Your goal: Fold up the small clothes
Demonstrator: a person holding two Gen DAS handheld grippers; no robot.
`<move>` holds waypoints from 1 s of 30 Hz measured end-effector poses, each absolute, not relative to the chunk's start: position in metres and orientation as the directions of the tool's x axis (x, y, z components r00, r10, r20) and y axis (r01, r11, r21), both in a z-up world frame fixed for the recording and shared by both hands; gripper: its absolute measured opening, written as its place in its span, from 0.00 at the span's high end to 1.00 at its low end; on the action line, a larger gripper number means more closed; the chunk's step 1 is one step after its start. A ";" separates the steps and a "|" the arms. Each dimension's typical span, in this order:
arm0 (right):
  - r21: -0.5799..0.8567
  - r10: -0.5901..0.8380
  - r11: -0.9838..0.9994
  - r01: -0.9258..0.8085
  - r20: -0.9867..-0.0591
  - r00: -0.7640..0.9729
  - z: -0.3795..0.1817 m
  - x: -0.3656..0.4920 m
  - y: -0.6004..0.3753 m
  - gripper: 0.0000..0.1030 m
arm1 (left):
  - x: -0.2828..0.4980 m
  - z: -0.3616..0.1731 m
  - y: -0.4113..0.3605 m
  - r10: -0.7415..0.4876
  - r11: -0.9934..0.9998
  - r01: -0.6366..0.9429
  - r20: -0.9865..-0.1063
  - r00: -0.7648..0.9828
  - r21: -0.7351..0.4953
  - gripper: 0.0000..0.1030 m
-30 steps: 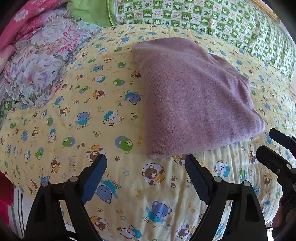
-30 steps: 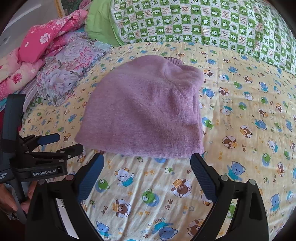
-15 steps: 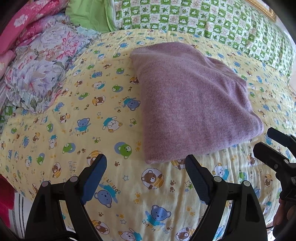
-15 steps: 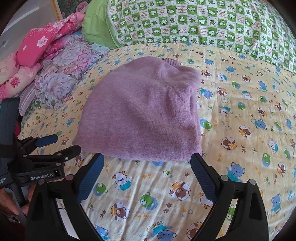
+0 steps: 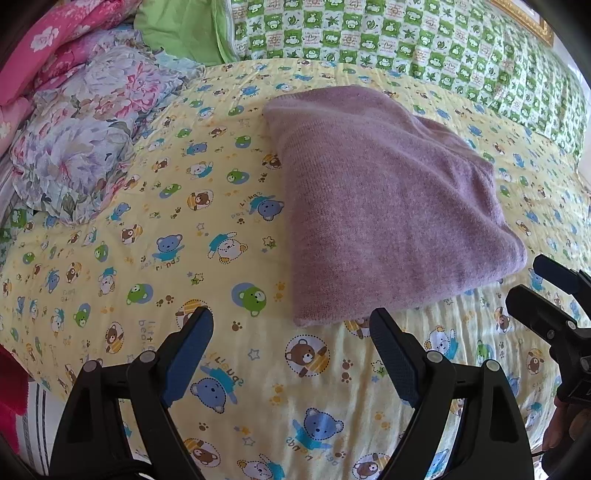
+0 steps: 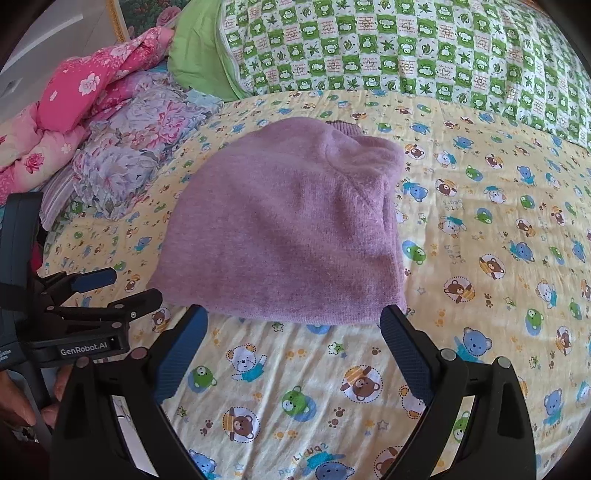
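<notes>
I hold my left tool [image 5: 291, 343] and right tool [image 6: 293, 336] wide apart with nothing between their fingers, both just short of the purple sweater [image 6: 284, 236]. It lies folded on the bed [image 6: 480, 332], apparently finished, so I judge no grip is needed. Its long axis runs away from me toward the green checked quilt [image 6: 406, 48].

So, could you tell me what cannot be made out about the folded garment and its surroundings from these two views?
- Purple garment: its kind and its folded-under layers; both views show only the top layer.
- Pink floral bedding: cut off by the right wrist view's left edge.
- Hand holding the left gripper: mostly hidden behind the gripper's body.
- Framed picture: cropped by the right wrist view's top rim.
</notes>
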State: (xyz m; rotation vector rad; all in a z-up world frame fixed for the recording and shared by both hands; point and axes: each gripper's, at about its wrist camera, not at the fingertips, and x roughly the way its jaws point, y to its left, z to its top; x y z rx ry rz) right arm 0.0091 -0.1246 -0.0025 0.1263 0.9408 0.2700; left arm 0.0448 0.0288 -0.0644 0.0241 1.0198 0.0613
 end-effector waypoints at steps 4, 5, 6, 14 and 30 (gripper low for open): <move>0.226 0.286 0.958 -0.176 -0.778 0.560 -0.002 0.009 -0.125 0.08 | 0.044 -0.063 0.028 0.061 0.998 -0.037 -0.848 0.526 0.049 0.16; 0.225 0.285 0.959 -0.175 -0.778 0.559 -0.002 0.009 -0.125 0.08 | 0.043 -0.063 0.027 0.060 0.998 -0.037 -0.848 0.527 0.048 0.16; 0.225 0.285 0.958 -0.175 -0.778 0.559 -0.002 0.009 -0.125 0.08 | 0.043 -0.063 0.027 0.060 0.998 -0.036 -0.848 0.527 0.048 0.16; 0.225 0.285 0.958 -0.176 -0.778 0.560 -0.002 0.009 -0.125 0.08 | 0.044 -0.062 0.027 0.056 0.998 -0.031 -0.848 0.527 0.047 0.16; 0.228 0.287 0.958 -0.174 -0.777 0.560 -0.001 0.009 -0.125 0.08 | 0.043 -0.063 0.026 0.055 0.998 -0.030 -0.849 0.526 0.046 0.16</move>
